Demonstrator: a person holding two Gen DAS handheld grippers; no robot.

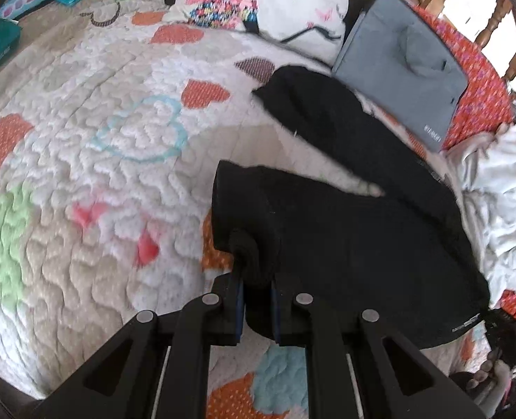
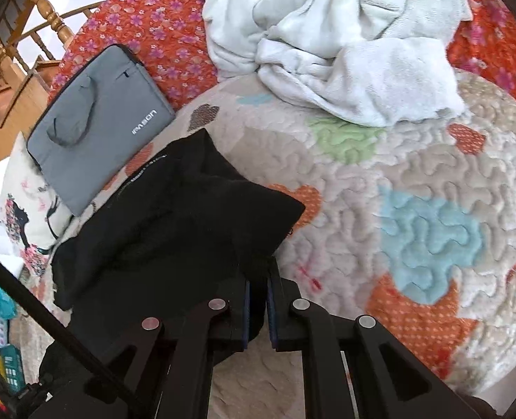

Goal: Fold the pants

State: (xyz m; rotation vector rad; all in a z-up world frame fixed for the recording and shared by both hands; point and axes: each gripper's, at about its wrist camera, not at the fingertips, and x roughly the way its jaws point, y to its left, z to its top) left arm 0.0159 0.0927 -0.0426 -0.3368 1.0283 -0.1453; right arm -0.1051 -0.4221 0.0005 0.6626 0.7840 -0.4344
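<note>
Left gripper (image 1: 256, 300) and right gripper (image 2: 257, 305) both pinch black pants (image 1: 345, 230). Lift together, keep edges lined up, lay flat.

The pants (image 2: 174, 223) lie on the quilt (image 2: 380, 188) at lower left of the right wrist frame, the laptop bag (image 2: 97, 122) above them, the towels (image 2: 327, 42) at upper centre.

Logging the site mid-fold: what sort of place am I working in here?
Most likely a bedroom at home. The black pants lie on a heart-patterned quilt with a printed pillow at one end, a wooden spindle frame behind it, and crumpled white laundry nearby.
</note>
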